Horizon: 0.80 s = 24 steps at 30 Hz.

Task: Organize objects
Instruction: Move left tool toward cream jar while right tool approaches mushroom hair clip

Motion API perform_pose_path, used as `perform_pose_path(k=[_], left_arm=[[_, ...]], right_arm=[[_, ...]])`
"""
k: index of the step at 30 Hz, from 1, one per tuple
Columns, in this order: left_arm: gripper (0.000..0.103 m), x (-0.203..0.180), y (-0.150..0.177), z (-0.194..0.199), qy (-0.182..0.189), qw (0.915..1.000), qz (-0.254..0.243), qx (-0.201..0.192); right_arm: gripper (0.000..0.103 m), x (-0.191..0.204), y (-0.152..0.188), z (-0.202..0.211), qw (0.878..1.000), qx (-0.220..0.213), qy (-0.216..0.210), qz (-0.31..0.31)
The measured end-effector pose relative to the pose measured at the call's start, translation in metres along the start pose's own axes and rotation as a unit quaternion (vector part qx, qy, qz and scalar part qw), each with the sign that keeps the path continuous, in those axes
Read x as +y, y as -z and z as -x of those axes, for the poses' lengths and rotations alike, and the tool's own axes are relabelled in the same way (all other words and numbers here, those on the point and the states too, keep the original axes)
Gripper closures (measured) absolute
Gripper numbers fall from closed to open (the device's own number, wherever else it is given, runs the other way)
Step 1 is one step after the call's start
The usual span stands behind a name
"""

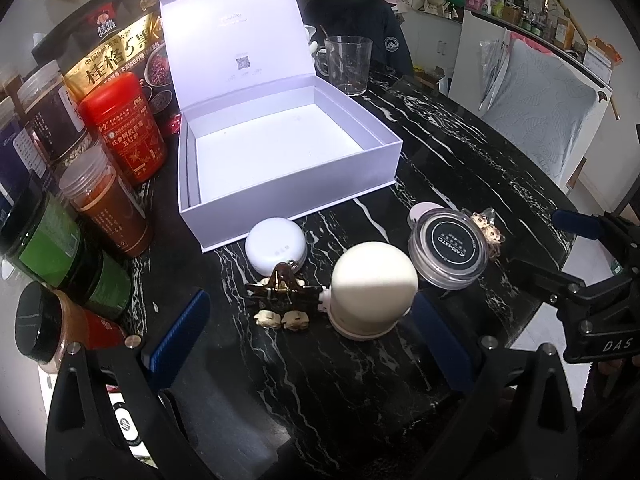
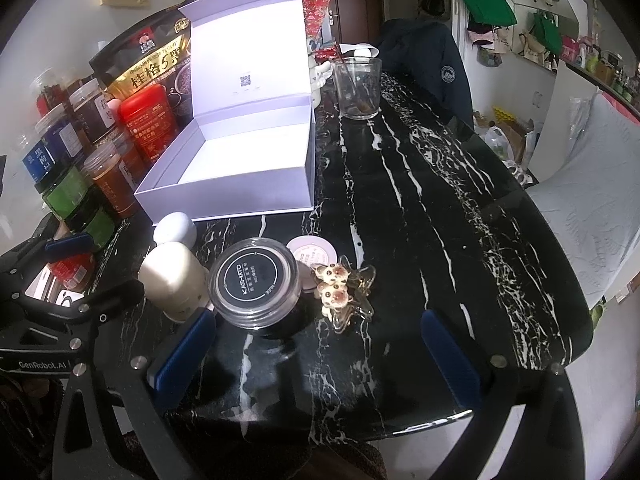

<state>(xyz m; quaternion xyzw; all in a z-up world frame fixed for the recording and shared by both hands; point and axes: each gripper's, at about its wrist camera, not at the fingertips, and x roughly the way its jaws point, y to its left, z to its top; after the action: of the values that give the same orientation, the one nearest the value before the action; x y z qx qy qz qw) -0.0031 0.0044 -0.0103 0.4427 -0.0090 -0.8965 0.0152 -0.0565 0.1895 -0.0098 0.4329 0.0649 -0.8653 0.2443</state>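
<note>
Resting on the black marble table (image 1: pixel 440 152), the small items lie in a loose row at the near edge, in front of an open, empty white box (image 1: pixel 288 160) whose lid stands upright. Left gripper (image 1: pixel 316 344): jaws wide apart, holding nothing; a cream dome-topped jar (image 1: pixel 372 280) stands between the finger lines, close to the right finger, with a brown hair clip (image 1: pixel 280 288) just beside it at 9 o'clock, and a white round case (image 1: pixel 274 246) beyond the clip at 12 o'clock. Right gripper (image 2: pixel 320 356): jaws likewise wide apart and empty; a clear jar with black lid (image 2: pixel 254 284) sits just ahead of the left finger, and a clear clip with bear figures (image 2: pixel 344 292) lies beside the jar at 3 o'clock, between the finger lines. A small pink disc (image 2: pixel 312 254) lies just behind the jar, at 12 o'clock. Only the left wrist view shows the brown hair clip; the right wrist view alone shows the pink disc's printed face, too small to read, and a closed door (image 2: pixel 352 0) in the background. A glass cup (image 2: pixel 358 88) stands beyond the box at 1 o'clock. Readable writing: "KAS-KATO" or similar on the black lid, "QUAKER" on the oats bag (image 1: pixel 116 52), "DAS" on the right gripper body in the left view, "GenRobot.AI" on the left gripper body in the right view. A red tin (image 1: pixel 128 128) carries Chinese text.
</note>
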Motion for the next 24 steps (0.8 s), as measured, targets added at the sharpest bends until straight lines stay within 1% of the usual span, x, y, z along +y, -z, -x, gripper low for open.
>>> perform_pose_path(k=[8, 12, 21, 24], left_arm=[[0.002, -0.007, 0.012, 0.002, 0.005, 0.9999, 0.015, -0.002], [0.002, -0.011, 0.018, 0.002, 0.015, 0.9997, 0.020, -0.002], [0.002, -0.014, 0.026, 0.001, 0.039, 0.9984, 0.032, -0.025], [0.005, -0.016, 0.026, -0.001, 0.043, 0.9981, 0.030, -0.031]], right_arm=[[0.000, -0.002, 0.010, 0.000, 1.000, -0.004, -0.014, 0.018], [0.000, -0.003, 0.016, -0.002, 0.999, -0.006, -0.025, 0.023], [0.000, -0.010, 0.027, -0.009, 0.999, -0.022, -0.042, 0.026], [0.000, -0.013, 0.029, -0.014, 0.998, -0.024, -0.045, 0.025]])
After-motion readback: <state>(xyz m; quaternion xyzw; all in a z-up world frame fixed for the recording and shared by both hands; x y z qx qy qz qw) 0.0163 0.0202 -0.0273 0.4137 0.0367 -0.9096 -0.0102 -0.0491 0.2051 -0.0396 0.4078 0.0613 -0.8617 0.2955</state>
